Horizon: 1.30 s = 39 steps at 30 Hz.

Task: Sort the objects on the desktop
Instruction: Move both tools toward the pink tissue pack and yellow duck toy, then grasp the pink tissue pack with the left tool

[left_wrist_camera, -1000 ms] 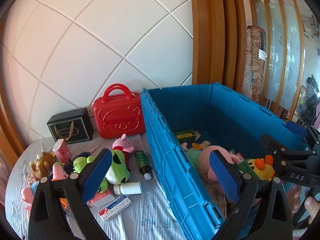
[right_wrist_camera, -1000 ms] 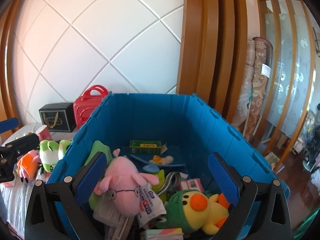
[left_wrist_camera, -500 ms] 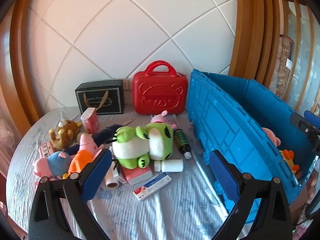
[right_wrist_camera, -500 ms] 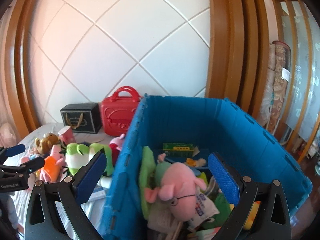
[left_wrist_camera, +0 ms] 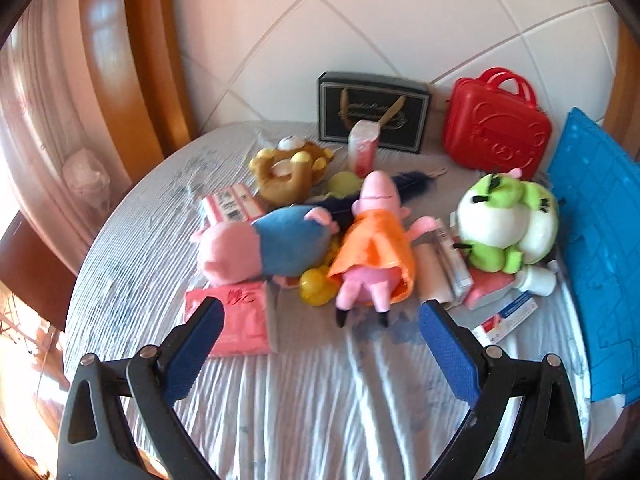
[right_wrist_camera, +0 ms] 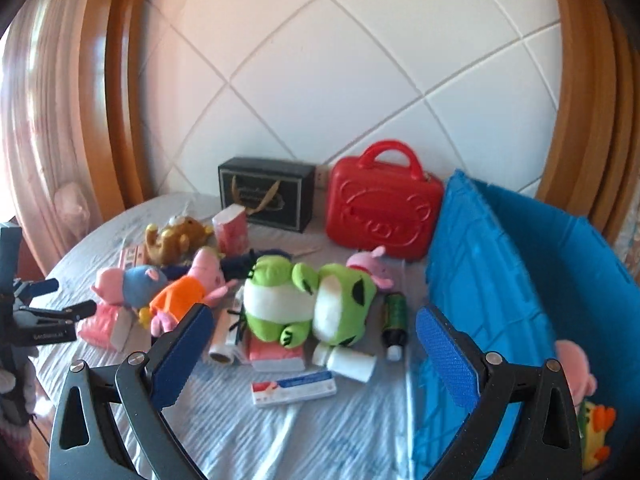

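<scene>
Both grippers hang over the desk (left_wrist_camera: 320, 408) with jaws apart and empty, the left gripper (left_wrist_camera: 320, 356) facing an orange-dressed pig toy (left_wrist_camera: 376, 248) among the scattered toys. Only the right gripper's (right_wrist_camera: 312, 354) view looks into the blue crate (right_wrist_camera: 500, 280), where a pink toy (right_wrist_camera: 576, 368) lies, and shows a dark green bottle (right_wrist_camera: 394, 320) beside it.

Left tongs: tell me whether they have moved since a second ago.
Yes. The left tongs swung left, away from the blue crate, which filled the view's right before; now they face the orange-dressed pig plush.
</scene>
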Motion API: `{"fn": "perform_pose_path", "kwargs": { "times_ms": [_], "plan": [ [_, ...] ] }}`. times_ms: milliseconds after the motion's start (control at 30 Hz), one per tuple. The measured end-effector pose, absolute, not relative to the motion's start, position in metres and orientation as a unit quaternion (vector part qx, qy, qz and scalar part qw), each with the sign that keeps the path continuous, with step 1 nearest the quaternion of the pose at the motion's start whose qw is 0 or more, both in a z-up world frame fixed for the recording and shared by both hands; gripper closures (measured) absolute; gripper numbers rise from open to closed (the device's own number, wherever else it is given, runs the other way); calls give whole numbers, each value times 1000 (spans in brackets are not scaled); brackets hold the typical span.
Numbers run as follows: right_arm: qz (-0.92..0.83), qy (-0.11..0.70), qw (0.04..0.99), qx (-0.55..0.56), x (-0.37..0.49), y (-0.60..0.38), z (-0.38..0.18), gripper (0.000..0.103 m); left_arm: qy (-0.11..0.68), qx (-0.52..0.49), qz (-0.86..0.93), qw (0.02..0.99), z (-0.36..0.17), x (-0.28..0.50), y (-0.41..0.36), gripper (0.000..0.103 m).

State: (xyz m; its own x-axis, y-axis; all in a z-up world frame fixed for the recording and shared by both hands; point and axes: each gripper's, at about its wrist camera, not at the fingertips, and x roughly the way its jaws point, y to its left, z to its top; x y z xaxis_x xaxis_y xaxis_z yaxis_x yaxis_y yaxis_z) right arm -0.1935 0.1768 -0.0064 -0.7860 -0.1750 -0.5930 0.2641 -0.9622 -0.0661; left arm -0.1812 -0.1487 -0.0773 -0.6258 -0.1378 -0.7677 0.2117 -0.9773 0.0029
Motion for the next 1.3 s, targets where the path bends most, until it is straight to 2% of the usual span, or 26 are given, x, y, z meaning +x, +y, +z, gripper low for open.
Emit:
{"fn": "perform_pose_path", "kwargs": {
  "times_ms": [267,400,733,933,967,1000,1033,1067,1100,1167,1300],
  "plan": [
    [-892,68,117,432,-242,134,-116,0,92,500,-850,139,-165,-188,-233,4],
    [-868,70,112,478,-253,114,-161,0,101,524,-834,141,-191,-199,-255,4],
    [-845,64,79,526,-265,104,-193,0,93,554,-819,116,-216,-238,-263,4],
    [-836,68,152,523,-267,41,-195,0,99,548,-826,89,-215,-203,-273,4],
    [-833,72,172,520,-267,24,-196,0,100,546,-827,88,-217,-197,-276,10],
    [-829,78,195,518,-268,4,-197,2,103,547,-826,92,-220,-191,-281,16],
    [-825,85,212,516,-267,-14,-199,7,109,553,-820,96,-225,-187,-288,27],
    [-820,92,233,515,-267,-34,-201,21,116,559,-815,98,-230,-185,-295,34],
    [-813,98,254,515,-268,-56,-205,36,122,563,-811,104,-235,-183,-302,36],
    [-803,110,279,516,-268,-90,-214,38,125,563,-809,118,-241,-181,-314,41],
    [-792,136,299,515,-265,-149,-238,41,129,546,-814,149,-244,-183,-336,41]
  ]
}}
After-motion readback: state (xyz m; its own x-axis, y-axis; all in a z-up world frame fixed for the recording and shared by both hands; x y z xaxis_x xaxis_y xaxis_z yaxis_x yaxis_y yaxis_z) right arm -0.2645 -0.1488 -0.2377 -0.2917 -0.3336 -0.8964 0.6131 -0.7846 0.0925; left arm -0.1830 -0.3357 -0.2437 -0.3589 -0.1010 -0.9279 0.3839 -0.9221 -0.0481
